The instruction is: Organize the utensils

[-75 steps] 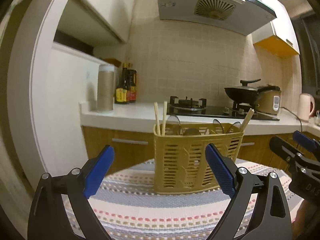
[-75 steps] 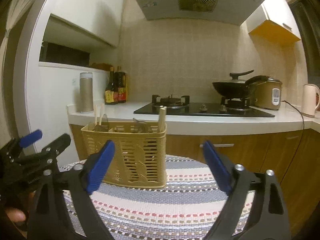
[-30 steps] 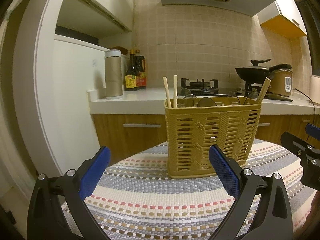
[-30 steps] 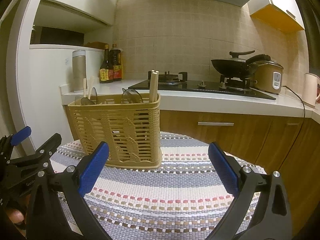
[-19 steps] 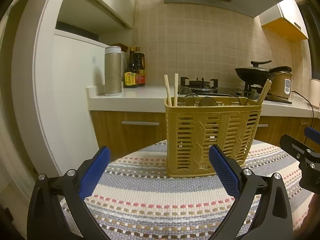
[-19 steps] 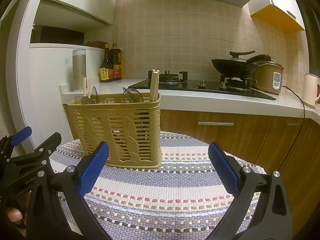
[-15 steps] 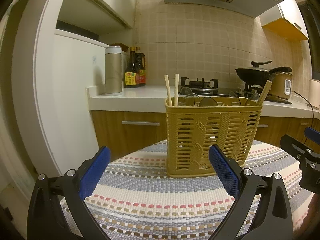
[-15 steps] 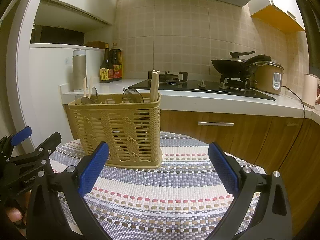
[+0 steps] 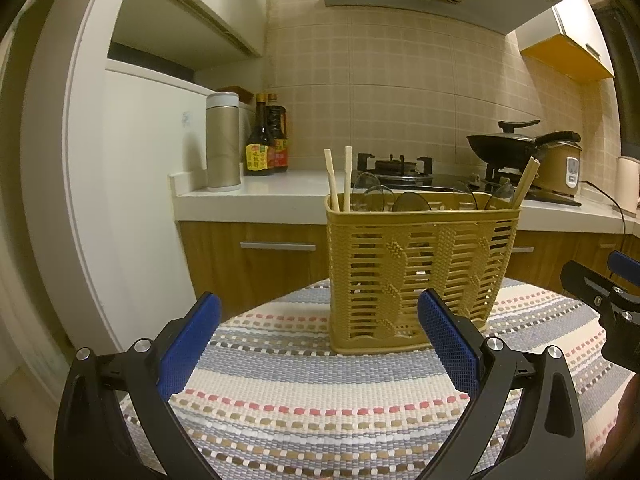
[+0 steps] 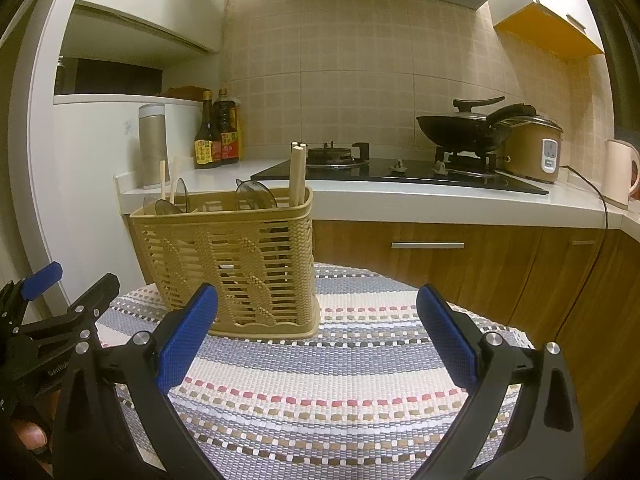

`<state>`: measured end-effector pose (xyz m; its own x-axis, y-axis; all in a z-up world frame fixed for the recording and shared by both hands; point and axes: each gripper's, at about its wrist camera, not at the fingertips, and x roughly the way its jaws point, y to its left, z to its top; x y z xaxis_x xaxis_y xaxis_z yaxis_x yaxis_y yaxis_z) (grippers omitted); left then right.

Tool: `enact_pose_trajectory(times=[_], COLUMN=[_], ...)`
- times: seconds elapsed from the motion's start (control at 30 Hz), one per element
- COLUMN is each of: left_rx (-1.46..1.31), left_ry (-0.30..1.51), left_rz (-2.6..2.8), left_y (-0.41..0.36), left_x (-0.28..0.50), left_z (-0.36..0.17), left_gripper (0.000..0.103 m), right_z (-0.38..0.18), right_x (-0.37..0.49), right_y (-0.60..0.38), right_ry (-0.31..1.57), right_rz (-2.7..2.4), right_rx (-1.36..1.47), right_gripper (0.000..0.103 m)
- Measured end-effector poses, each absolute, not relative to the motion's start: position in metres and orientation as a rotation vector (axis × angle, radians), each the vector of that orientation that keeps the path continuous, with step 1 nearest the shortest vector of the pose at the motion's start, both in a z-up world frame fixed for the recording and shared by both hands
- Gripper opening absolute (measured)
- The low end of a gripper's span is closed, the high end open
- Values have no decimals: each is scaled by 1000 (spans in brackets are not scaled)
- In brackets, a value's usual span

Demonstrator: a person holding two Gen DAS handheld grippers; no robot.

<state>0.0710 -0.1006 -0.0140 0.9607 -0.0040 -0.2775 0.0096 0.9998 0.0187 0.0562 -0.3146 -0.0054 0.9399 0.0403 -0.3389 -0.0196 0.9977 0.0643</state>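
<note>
Two pairs of tongs hover low over the striped tabletop (image 9: 304, 396), both spread apart and holding nothing. Left tongs (image 9: 318, 342) face the yellow basket (image 9: 420, 272), which stands upright on the cloth with chopsticks (image 9: 338, 180) at its left end, spoons (image 9: 384, 198) in the middle and more chopsticks at the right. Right tongs (image 10: 316, 338) sit beside the basket's right end. Nothing lies loose on the cloth, so sorting looks finished or paused; any next move would mean reaching down into the basket.

1. The utensil basket (image 9: 420, 272) stands on my table's mat (image 9: 320, 400), toward its far edge.
2. Chopsticks (image 9: 338, 184) and spoons (image 9: 376, 196) stand in it.
3. Behind runs the counter (image 10: 400, 200): bottles (image 10: 218, 136) left, stove (image 10: 400, 172) middle, wok (image 10: 464, 128) right.
</note>
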Motion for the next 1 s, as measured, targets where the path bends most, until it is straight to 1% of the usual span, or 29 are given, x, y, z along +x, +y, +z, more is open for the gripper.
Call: enact_pose_trajectory(times=[1.0], left_rx=[30], left_ry=[282], left_rz=[-14], left_y=[-105], left_x=[69], left_z=[-16], left_gripper=[95], right_z=[-6], right_x=[57], right_y=[-313], right_ry=[352], right_rz=[31], right_rx=[56], right_gripper=[95])
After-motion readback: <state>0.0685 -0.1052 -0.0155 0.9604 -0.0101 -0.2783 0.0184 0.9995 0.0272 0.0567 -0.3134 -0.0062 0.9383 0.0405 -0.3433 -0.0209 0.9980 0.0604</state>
